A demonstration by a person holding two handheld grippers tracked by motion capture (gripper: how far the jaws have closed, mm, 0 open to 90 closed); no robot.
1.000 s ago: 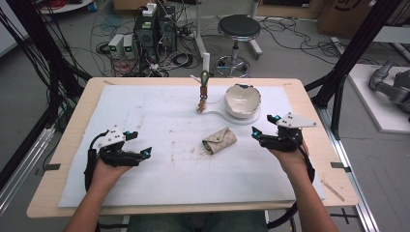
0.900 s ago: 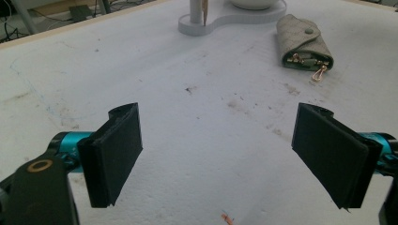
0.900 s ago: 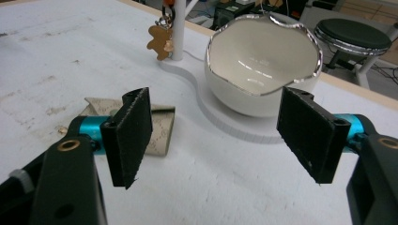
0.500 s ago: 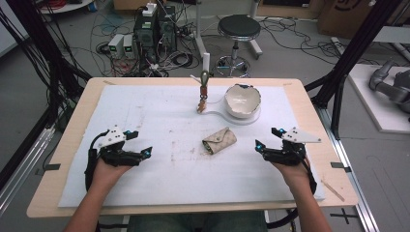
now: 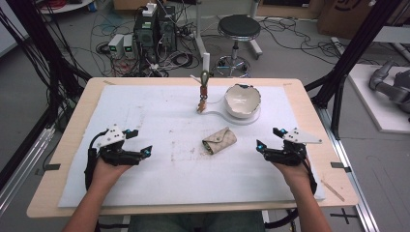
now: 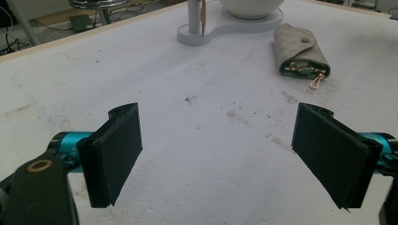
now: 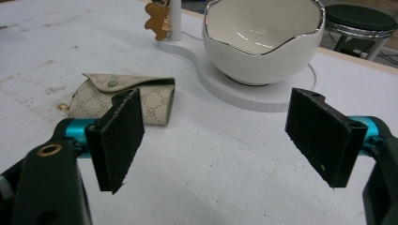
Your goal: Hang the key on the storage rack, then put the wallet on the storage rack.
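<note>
White foam sheet (image 5: 145,193) covers the wooden table (image 5: 48,205), and near its middle lies the pouch (image 5: 219,140), a small beige patterned key case, snapped shut on top, with keys and a gold clasp showing at its open end in the left gripper view (image 6: 300,51). Above it, toward the upper centre of the high view, a white stand (image 5: 220,108) carries a bowl (image 5: 242,100) with a wavy rim; the bowl looks empty in the right gripper view (image 7: 263,40). A post on the stand holds a brown bear-shaped charm (image 5: 201,103). Compared with the picture a second earlier, the right gripper (image 5: 269,139) has dropped lower in the frame and sits nearer the bottom right of the sheet, and its jaws have just been opening, with nothing between them; the pouch, bowl and left gripper (image 5: 139,141) are where they were. Both grippers now stand wide and empty. The pouch lies between them, apart from both, nearer the right gripper: in the right gripper view it sits just past the left jaw, at the left middle of the frame (image 7: 126,96); in the left gripper view it lies farther off at upper right.
</note>
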